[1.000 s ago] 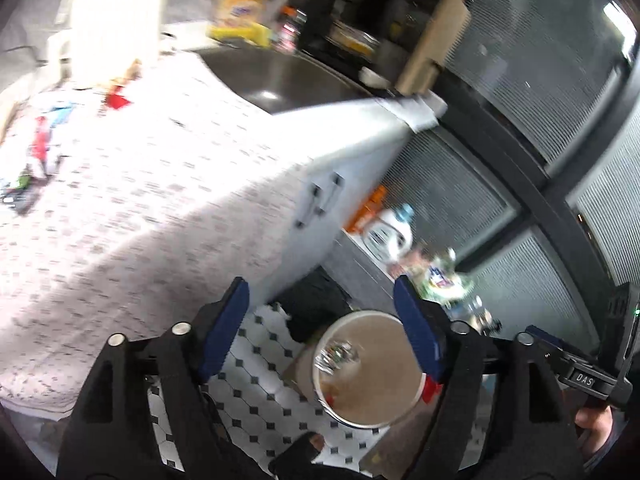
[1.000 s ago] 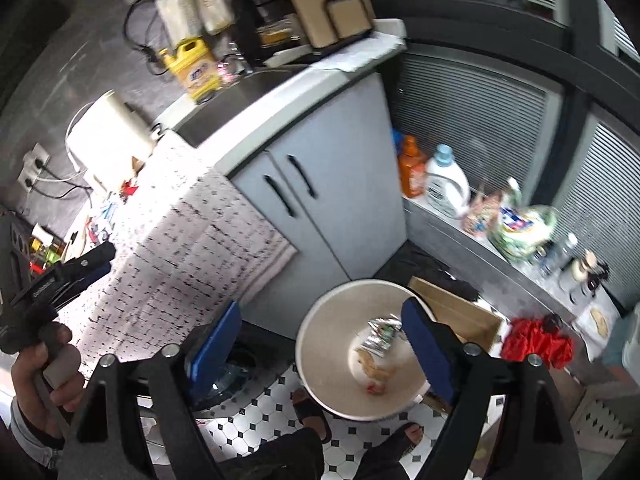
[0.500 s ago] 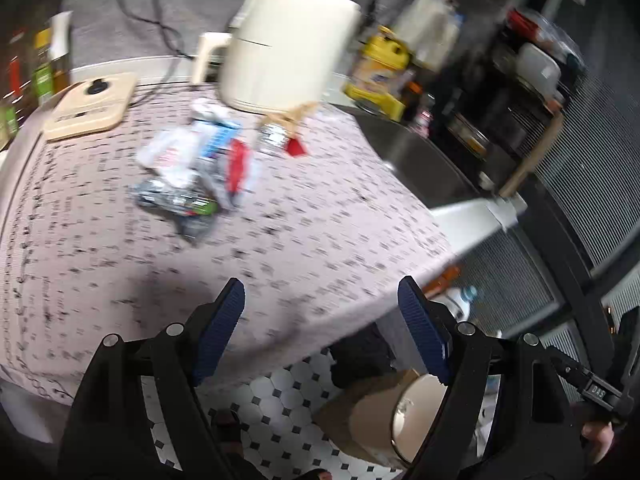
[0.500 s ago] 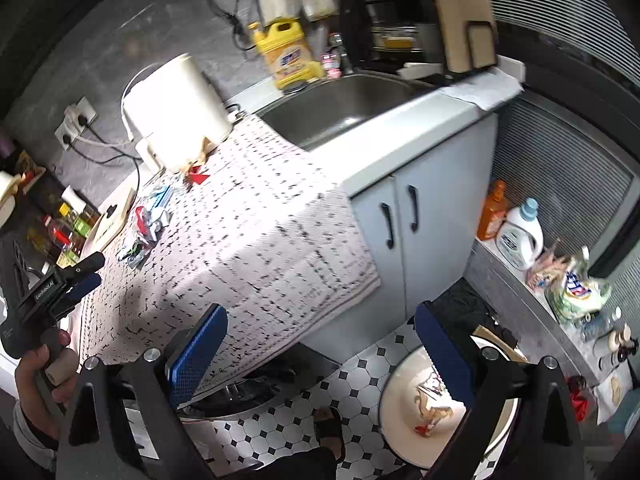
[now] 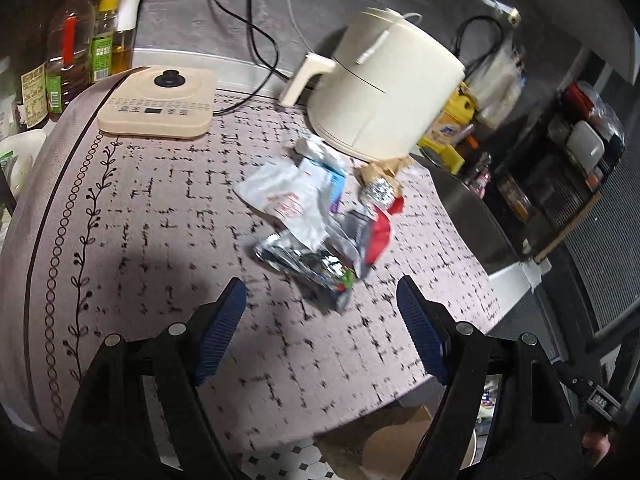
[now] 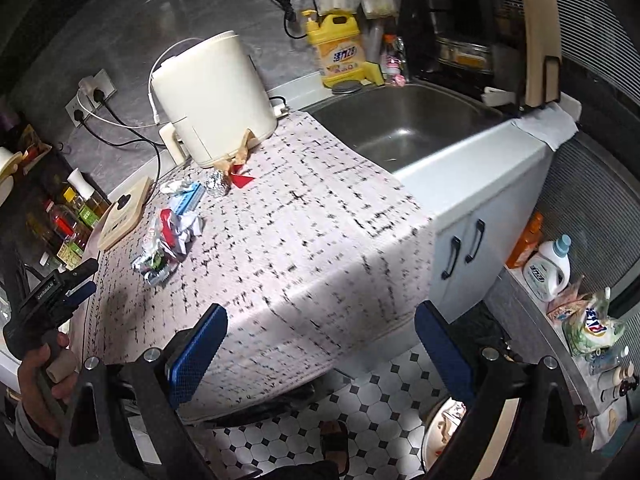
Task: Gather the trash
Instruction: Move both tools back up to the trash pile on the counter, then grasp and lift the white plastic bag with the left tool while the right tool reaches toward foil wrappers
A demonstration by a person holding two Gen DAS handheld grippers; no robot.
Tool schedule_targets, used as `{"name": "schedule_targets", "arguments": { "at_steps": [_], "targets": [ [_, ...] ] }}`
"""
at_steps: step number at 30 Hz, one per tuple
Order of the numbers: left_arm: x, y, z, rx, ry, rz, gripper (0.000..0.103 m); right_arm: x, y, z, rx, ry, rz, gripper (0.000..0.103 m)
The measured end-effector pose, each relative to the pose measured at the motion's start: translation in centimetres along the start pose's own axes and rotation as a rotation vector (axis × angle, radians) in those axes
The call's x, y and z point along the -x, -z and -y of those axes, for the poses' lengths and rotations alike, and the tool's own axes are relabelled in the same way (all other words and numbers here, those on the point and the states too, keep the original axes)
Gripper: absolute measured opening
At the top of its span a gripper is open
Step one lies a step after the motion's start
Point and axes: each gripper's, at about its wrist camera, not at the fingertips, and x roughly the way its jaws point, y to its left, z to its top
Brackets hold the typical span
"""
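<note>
While the left gripper (image 5: 322,316) hangs over the patterned tablecloth (image 5: 160,216) with its blue pads spread wide and nothing between them, the trash lies just ahead of it: a crumpled silver foil wrapper (image 5: 308,266) nearest, a white wrapper with red print (image 5: 292,200) overlapping it, a red-and-silver packet (image 5: 370,234) beside those, and a foil ball (image 5: 378,192) near the base of the cream air fryer (image 5: 380,92). A cream induction cooker (image 5: 156,108) sits well apart to the left. From its own camera, the right gripper (image 6: 320,346) is likewise released and empty, out past the table edge above the tiled floor (image 6: 384,384), with the sink (image 6: 404,128) beyond the cloth.
</note>
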Motion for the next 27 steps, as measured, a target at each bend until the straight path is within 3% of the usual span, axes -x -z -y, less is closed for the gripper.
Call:
{"name": "schedule_targets", "arguments": {
  "at_steps": [5, 12, 22, 23, 27],
  "targets": [
    [-2.0, -2.0, -2.3, 0.017, 0.002, -0.007, 0.069, -2.0, -1.5, -2.8, 0.024, 0.0, 0.004, 0.092],
    [-5.9, -5.0, -3.9, -0.005, 0.036, -0.033, 0.068, -4.9, -3.0, -5.1, 0.013, 0.018, 0.004, 0.092],
    [-12.4, -6.7, -4.1, -0.043, 0.092, -0.161, 0.065, -6.3, -4.6, -6.9, -0.018, 0.07, 0.006, 0.091],
    [-13.0, -6.7, -4.0, -0.05, 0.097, -0.171, 0.061, -6.4, -4.6, -6.9, -0.019, 0.078, -0.001, 0.091],
    [-14.7, -6.5, -3.9, -0.029, 0.095, -0.203, 0.026, -6.9, -4.8, -6.3, -0.026, 0.103, -0.02, 0.091]
  ]
}}
